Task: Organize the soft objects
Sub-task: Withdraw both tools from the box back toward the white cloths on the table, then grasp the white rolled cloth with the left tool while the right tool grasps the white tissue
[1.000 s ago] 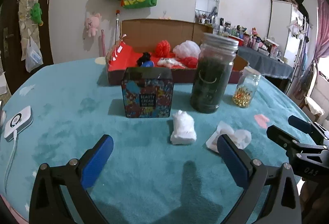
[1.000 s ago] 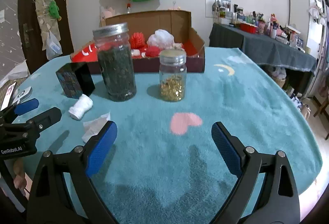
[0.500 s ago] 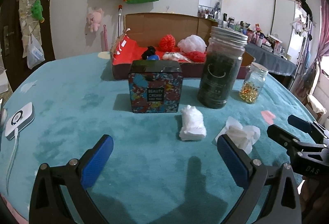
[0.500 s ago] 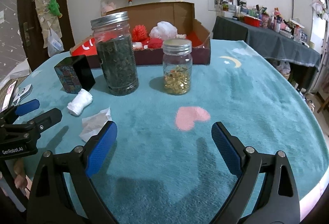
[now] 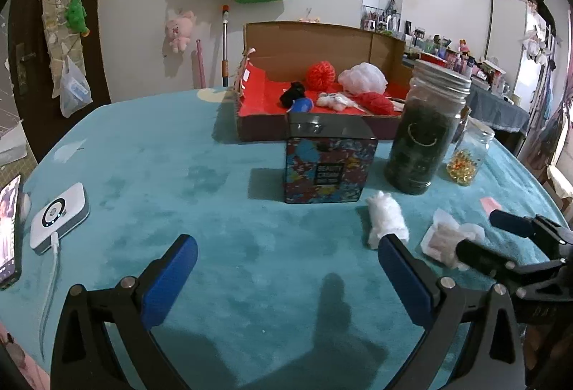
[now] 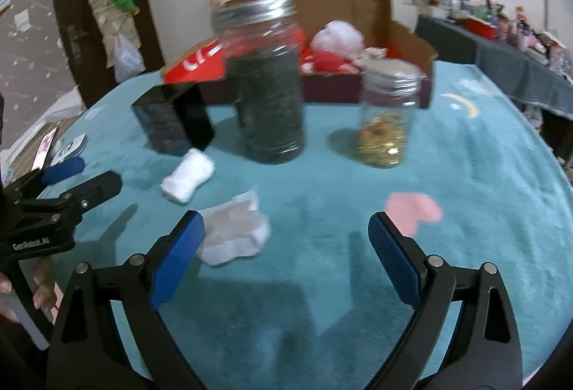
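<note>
Right wrist view: your right gripper, fingers spread & empty, has crumpled tissue by its frame-left finger; left gripper farther, also spread.

Teal tablecloth, white rolled cloth, multicoloured splatter tin

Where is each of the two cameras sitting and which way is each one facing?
Left wrist view: on the left gripper, low over the teal table, facing the patterned tin and cardboard box; its own open blue fingers show, with the right gripper at right.
Right wrist view: on the right gripper, facing the big jar and small jar; its open fingers, the left gripper and part of a hand show.
Shared: rolled white cloth, crumpled tissue, jars, tin, box.
</note>
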Demonstrator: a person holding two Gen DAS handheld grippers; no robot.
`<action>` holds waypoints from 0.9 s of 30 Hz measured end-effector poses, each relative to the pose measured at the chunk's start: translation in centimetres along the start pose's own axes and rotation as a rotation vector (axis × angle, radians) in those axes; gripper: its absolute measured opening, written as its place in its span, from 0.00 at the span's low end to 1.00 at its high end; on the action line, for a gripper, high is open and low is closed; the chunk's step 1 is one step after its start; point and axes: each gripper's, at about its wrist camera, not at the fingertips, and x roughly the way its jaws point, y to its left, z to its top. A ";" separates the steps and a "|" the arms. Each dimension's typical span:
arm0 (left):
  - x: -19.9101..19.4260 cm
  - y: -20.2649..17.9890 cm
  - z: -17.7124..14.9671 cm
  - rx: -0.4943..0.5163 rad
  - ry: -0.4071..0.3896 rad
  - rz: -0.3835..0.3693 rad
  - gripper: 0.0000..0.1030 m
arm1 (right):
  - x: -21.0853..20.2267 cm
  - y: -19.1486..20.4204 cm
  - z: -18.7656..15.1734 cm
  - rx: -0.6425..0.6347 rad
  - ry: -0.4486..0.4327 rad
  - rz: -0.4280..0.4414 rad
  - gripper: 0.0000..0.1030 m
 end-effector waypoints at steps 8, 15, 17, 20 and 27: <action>0.6 -0.2 0.5 0.006 0.017 -0.020 1.00 | 1.9 0.8 0.6 -0.059 0.101 -0.103 0.91; 1.3 -1.8 1.2 0.043 0.025 -0.050 1.00 | 0.9 -4.7 1.5 0.080 0.094 -0.135 0.91; 1.6 -2.2 1.4 0.052 0.032 -0.060 1.00 | 0.7 -5.2 1.6 0.080 0.099 -0.105 0.91; 2.1 -3.0 1.8 0.068 0.047 -0.079 1.00 | 0.5 -5.6 1.7 0.083 0.105 -0.044 0.91; 3.7 -4.1 2.7 0.108 0.089 -0.114 0.89 | 1.0 -4.6 2.4 0.025 0.122 0.022 0.91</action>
